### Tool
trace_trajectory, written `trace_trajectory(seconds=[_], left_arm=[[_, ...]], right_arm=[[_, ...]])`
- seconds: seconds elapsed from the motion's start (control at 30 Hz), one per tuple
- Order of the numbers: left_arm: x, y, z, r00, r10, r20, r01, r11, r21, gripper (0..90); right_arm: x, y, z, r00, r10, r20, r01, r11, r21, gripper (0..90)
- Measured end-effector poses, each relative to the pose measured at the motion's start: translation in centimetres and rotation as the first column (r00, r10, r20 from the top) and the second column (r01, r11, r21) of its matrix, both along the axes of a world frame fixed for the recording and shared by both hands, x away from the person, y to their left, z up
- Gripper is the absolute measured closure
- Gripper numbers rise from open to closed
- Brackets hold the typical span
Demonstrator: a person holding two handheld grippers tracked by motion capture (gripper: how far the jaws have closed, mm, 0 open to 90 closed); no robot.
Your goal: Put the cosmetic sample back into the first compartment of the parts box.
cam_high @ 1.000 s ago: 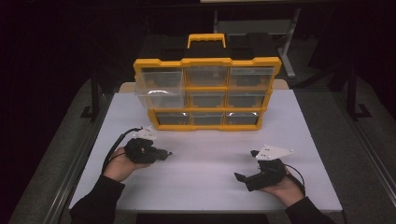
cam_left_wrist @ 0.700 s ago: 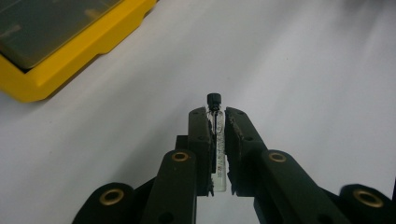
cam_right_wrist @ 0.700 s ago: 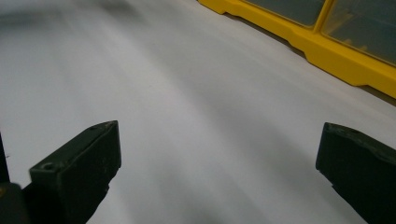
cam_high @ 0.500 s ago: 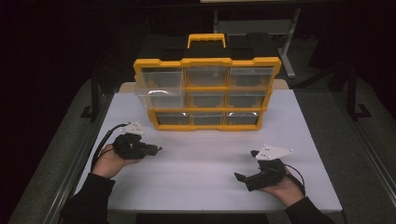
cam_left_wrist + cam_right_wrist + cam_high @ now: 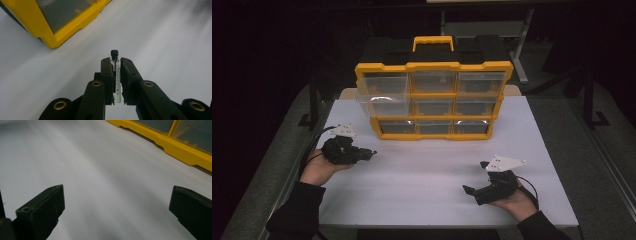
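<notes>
No brand, label or writing is legible on the yellow drawer organiser point(image 5: 434, 95) standing at the far middle of the white bench point(image 5: 422, 170). The left tongs point(image 5: 116, 62), near left, are clamped on a small glass vial point(image 5: 116, 80) with a black cap, discernible in the left gripper view. The right tongs point(image 5: 117, 207), near right, stand wide apart over bare bench.

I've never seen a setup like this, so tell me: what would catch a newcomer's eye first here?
First, the yellow drawer organizer standing upright at the far middle of the white table, its middle-left clear drawer pulled partly out. Next, in the left gripper view, the left claw is shut on a thin glass vial with a black cap. The right claw, near the table's front right, is open with nothing in it.
</notes>
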State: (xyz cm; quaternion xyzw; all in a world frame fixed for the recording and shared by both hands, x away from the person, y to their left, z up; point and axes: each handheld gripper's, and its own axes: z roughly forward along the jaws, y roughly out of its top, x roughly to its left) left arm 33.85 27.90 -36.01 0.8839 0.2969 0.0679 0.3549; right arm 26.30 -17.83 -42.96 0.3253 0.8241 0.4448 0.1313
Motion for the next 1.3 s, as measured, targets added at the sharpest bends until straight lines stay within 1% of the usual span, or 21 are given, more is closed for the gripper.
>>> trace_trajectory(seconds=[0.13,0.17,0.2,0.3,0.4,0.6,0.63,0.67,0.9,0.97,1.03,1.13,1.2,1.3], left_arm=[[0.2,0.3,0.9,1.0,0.003,0.009,-0.003,0.9999,-0.01,80.6],[0.2,0.3,0.9,1.0,0.003,0.009,-0.003,0.9999,-0.01,80.6],[0.3,0.5,1.4,0.9999,0.006,0.009,-0.006,0.9998,-0.021,80.6],[0.4,0.7,2.0,0.9999,0.009,0.009,-0.009,0.9995,-0.032,80.6],[0.6,1.0,2.6,0.9998,0.01,0.018,-0.009,0.9997,-0.025,80.6],[0.7,1.3,3.8,0.9998,0.009,0.017,-0.008,0.9997,-0.024,80.6],[0.7,1.3,3.8,0.9998,0.009,0.017,-0.008,0.9997,-0.024,80.6],[0.8,1.4,4.1,0.9997,0.015,0.018,-0.014,0.9995,-0.029,80.6],[0.9,1.7,5.0,0.9998,0.013,0.018,-0.012,0.9994,-0.032,80.6],[1.0,1.8,5.4,0.9997,0.012,0.022,-0.011,0.9996,-0.027,80.6],[1.0,1.9,5.9,0.9996,0.01,0.028,-0.009,0.9996,-0.027,80.6],[1.1,1.9,6.5,0.9996,0.013,0.027,-0.012,0.9994,-0.033,80.6],[1.1,2.0,6.9,0.9994,0.01,0.034,-0.01,0.9997,-0.024,80.6],[1.1,2.1,7.4,0.9992,0.008,0.038,-0.007,0.9997,-0.024,80.6]], right_arm=[[0.0,0.0,0.0,1.0,-0.001,0.001,0.001,1.0,0.002,0.0],[0.0,0.0,0.0,1.0,-0.001,0.001,0.001,1.0,0.002,0.0],[0.0,0.0,0.0,1.0,0.0,0.0,0.0,1.0,0.001,0.0],[0.0,0.0,0.0,1.0,-0.001,0.0,0.001,1.0,0.002,0.0],[0.0,0.0,0.0,1.0,-0.003,0.0,0.003,1.0,0.002,0.0],[0.0,-0.1,0.0,1.0,-0.003,0.001,0.003,1.0,0.002,0.0],[0.0,-0.1,0.0,1.0,-0.003,0.001,0.003,1.0,0.002,0.0],[0.0,-0.1,0.0,1.0,-0.004,0.001,0.004,1.0,0.002,0.0],[0.0,-0.1,0.0,1.0,-0.004,0.005,0.003,1.0,0.003,0.0],[0.0,-0.1,0.1,1.0,-0.004,0.006,0.004,1.0,0.003,0.0],[0.0,-0.1,0.0,1.0,-0.003,0.006,0.003,1.0,0.002,0.0],[0.0,-0.1,0.0,1.0,-0.004,0.001,0.004,1.0,0.002,0.0],[0.0,-0.1,0.0,1.0,-0.004,0.003,0.004,1.0,0.002,0.0],[0.0,-0.1,0.0,1.0,-0.004,0.002,0.004,1.0,0.002,0.0]])
